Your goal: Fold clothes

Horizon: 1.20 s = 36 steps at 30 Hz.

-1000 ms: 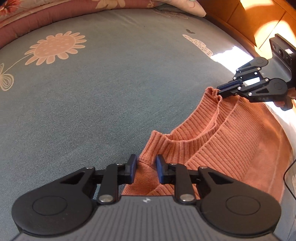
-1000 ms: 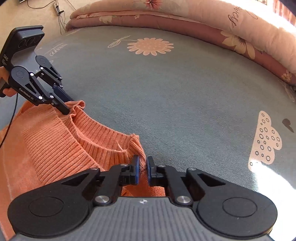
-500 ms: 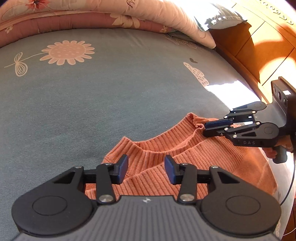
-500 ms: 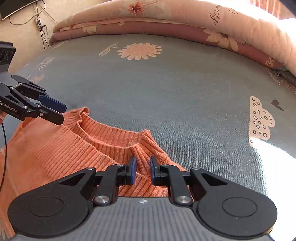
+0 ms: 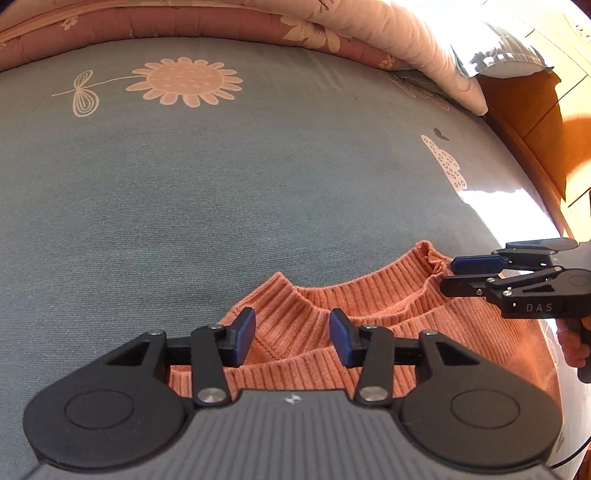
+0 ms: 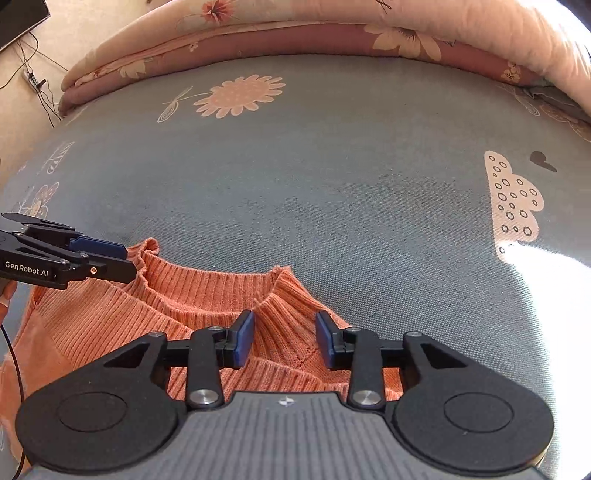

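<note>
I am working over the bed (image 5: 184, 192), its grey-blue flowered sheet taking up most of both views, with a rolled quilt (image 6: 332, 22) along the far edge. The orange sweater (image 5: 369, 314) is lying flat on the near part of the bed, its ribbed edges doubled over each other. I am judging that one fold is laid and both corners released. My left tool (image 5: 291, 334) is hovering spread above one ribbed corner; my right tool (image 6: 283, 338) is spread over the other. Next I am expecting to re-grip a fresh edge for another fold.
</note>
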Available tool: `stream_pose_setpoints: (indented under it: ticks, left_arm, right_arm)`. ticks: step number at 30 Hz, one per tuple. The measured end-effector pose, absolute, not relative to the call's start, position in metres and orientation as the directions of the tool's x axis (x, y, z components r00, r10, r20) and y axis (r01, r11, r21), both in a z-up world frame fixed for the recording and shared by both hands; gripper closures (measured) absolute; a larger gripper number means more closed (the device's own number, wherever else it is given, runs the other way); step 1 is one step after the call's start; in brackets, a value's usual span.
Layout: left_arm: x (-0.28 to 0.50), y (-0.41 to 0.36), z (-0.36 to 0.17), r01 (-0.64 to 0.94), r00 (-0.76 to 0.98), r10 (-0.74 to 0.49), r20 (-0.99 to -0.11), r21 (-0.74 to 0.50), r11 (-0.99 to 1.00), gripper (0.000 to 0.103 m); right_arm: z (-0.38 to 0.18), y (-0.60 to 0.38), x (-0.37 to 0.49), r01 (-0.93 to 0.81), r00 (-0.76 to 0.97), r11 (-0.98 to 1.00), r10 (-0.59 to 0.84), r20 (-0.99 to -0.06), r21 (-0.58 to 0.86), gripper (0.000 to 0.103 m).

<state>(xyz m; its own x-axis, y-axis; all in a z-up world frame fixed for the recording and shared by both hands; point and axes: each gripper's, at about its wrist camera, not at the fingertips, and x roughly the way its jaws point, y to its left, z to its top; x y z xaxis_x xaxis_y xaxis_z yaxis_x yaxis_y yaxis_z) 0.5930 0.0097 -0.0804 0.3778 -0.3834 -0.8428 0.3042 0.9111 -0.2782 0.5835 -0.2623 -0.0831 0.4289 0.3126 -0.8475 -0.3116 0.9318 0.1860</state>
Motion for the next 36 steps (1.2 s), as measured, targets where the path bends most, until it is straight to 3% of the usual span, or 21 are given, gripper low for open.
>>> stream_pose_setpoints:
  ticks: [6,14,22,30,36]
  left_arm:
    - [0.554,0.015,-0.054,0.295,0.389,-0.359,-0.849,-0.254,0.921,0.055]
    - [0.488,0.01,-0.035,0.254,0.36,-0.332,-0.872,-0.251,0.934,0.048]
    - [0.438,0.028,-0.064,0.092,0.401,-0.295,-0.868,-0.282,0.955,0.045]
    - [0.408,0.069,-0.07,-0.041,0.446,-0.206,-0.871,-0.25,0.967,0.044]
    - [0.401,0.08,-0.044,-0.062,0.514,-0.128,-0.848,-0.185,0.981,0.046]
  right_arm:
    - [-0.061,-0.254,0.566,-0.286,0.425,0.948,0.256,-0.868,0.14,0.042]
    - [-0.033,-0.257,0.518,-0.293,0.424,0.936,0.311,-0.851,0.196,0.035]
    - [-0.045,-0.281,0.436,-0.236,0.378,0.881,0.471,-0.797,0.409,0.034]
    - [-0.074,-0.306,0.378,-0.115,0.368,0.916,0.398,-0.84,0.384,0.034]
    - [-0.073,-0.328,0.353,-0.019,0.377,0.916,0.378,-0.846,0.4,0.034]
